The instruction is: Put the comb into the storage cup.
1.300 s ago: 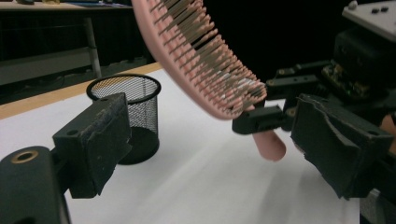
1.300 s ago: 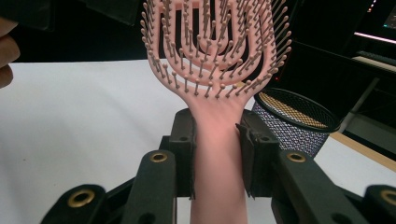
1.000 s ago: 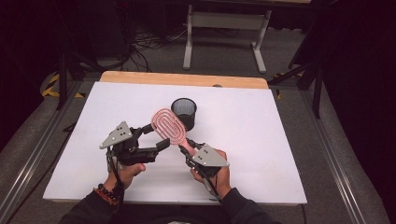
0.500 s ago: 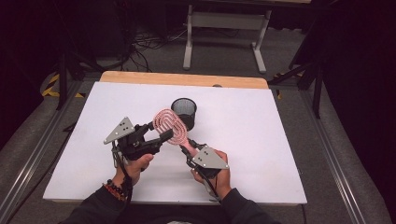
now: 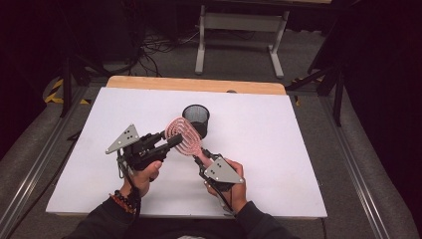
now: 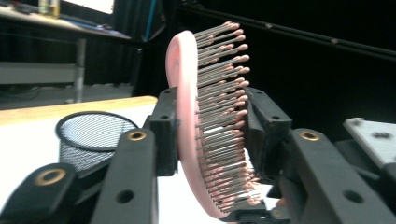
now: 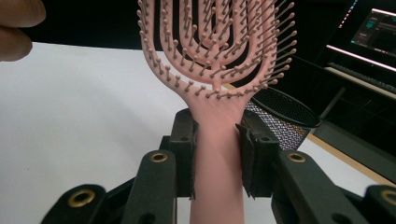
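Clamping down now: the left gripper (image 5: 175, 141) has just been closing its jaws, and in its own view one pad sits on the pink back of the hairbrush (image 5: 183, 135) while the other meets the bristle tips. The right gripper (image 5: 203, 158) is closed on the brush's handle, pads on both sides. So the brush hangs mid-frame above the table (image 5: 278, 149), head tilted up toward the black mesh cup (image 5: 196, 119) just behind it. It looks like a handover. Best play: let the left gripper get firm purchase on the head before the right lets go, since bristles give and could slip. White table, wooden strip at its far edge, dark room behind, cables and a grey stand upper centre.
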Demonstrator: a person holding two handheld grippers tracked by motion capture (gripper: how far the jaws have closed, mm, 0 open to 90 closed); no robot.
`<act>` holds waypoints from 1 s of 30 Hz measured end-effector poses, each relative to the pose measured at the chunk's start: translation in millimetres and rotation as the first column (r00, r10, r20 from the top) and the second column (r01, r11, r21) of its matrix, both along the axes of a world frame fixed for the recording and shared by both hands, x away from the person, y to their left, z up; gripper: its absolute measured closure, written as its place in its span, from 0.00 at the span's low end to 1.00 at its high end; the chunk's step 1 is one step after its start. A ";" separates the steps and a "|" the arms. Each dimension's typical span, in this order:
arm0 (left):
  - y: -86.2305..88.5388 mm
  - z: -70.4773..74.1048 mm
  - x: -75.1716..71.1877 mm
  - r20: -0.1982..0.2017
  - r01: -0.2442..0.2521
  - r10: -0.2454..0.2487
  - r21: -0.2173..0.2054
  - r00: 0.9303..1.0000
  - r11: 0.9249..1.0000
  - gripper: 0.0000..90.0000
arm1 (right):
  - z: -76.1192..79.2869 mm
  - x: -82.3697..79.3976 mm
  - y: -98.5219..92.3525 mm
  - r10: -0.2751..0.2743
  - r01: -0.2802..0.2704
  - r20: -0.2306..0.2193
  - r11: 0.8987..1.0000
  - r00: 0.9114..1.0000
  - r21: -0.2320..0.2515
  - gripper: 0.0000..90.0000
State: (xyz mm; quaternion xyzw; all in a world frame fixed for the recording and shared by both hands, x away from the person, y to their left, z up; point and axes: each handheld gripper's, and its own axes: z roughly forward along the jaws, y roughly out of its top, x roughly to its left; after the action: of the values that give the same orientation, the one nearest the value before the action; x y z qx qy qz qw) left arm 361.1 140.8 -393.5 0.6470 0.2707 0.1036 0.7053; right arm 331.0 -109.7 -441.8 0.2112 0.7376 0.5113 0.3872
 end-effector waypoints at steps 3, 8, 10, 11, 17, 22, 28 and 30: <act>-1.5 1.6 -3.0 0.027 0.017 -0.017 0.012 0.999 1.000 0.70 | -1.2 0.3 0.2 0.008 -0.008 -0.001 1.000 1.000 -0.003 0.76; -1.4 4.0 -6.6 0.050 0.023 -0.025 0.032 0.998 0.999 0.71 | -1.8 -0.9 -0.8 0.022 -0.022 0.003 1.000 1.000 0.009 0.76; -0.8 6.2 -8.5 0.069 0.015 -0.018 0.043 0.997 0.999 0.71 | -1.2 -2.4 -0.5 0.027 -0.027 0.005 1.000 1.000 0.006 0.71; -0.8 6.2 -8.5 0.069 0.015 -0.018 0.043 0.997 0.999 0.71 | -1.2 -2.4 -0.5 0.027 -0.027 0.005 1.000 1.000 0.006 0.71; 6.3 12.8 -10.3 0.088 -0.018 0.012 0.059 0.996 0.998 0.72 | 0.2 -3.7 -2.3 0.088 -0.087 -0.014 0.995 0.996 0.055 0.57; 16.5 17.4 -9.3 0.121 -0.070 0.059 0.086 0.991 0.994 0.72 | 2.2 -1.2 -9.9 0.137 -0.131 -0.050 0.986 0.989 0.107 0.40; 23.1 20.2 -9.3 0.136 -0.096 0.083 0.091 0.987 0.991 0.72 | 6.7 -0.7 -19.0 0.128 -0.122 -0.043 0.985 0.991 0.118 0.34; 26.5 21.2 -9.2 0.143 -0.107 0.092 0.096 0.985 0.990 0.72 | 9.3 -0.7 -22.3 0.129 -0.124 -0.044 0.986 0.991 0.113 0.31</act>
State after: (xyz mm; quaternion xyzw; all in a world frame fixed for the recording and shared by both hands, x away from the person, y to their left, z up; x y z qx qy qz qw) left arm 351.9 167.3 -372.3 0.6595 0.2476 0.1971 0.6818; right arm 330.3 -132.0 -432.5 0.1980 0.7298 0.5692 0.3228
